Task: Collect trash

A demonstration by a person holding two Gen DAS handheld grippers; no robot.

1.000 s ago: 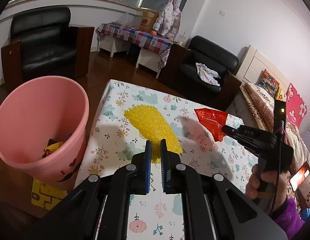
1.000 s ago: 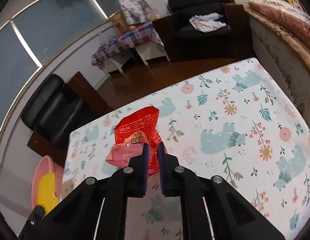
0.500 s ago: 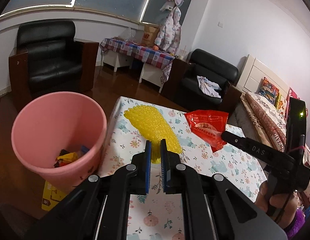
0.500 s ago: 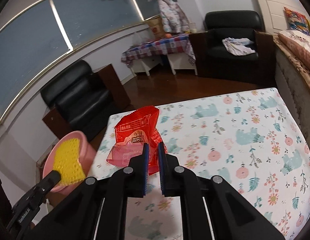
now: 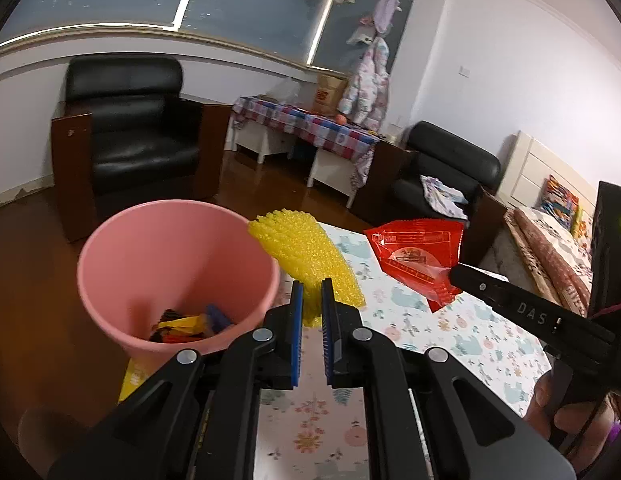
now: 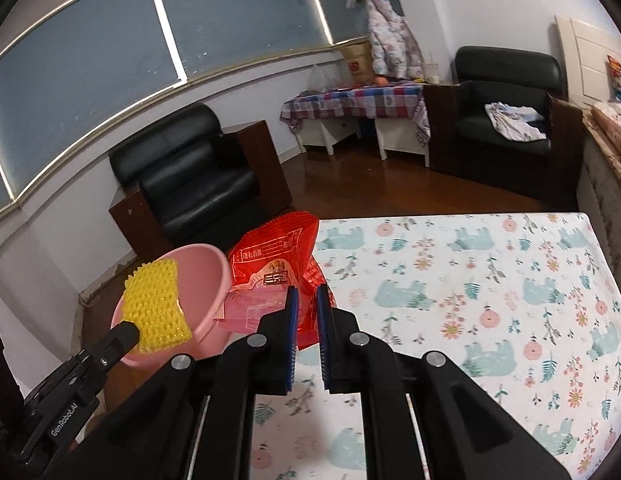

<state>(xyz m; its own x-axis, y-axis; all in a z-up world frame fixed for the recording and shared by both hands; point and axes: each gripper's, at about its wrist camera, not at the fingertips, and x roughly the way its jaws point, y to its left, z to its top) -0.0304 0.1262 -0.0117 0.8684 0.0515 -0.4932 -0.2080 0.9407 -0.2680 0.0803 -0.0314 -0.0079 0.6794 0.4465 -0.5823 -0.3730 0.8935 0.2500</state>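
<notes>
The left gripper is closed on a yellow foam sheet, with the pink bin just to its left and below. The right gripper is pinching a red snack bag above the flowered table, the bin ahead on its left.

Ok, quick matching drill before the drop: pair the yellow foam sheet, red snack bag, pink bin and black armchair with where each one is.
1 yellow foam sheet
2 red snack bag
3 pink bin
4 black armchair

A on the floor beside the table, scraps inside
B clamped in the right tool
C under the window
D clamped in the left tool

Pairs: 1-D, 2-B, 3-A, 4-C
</notes>
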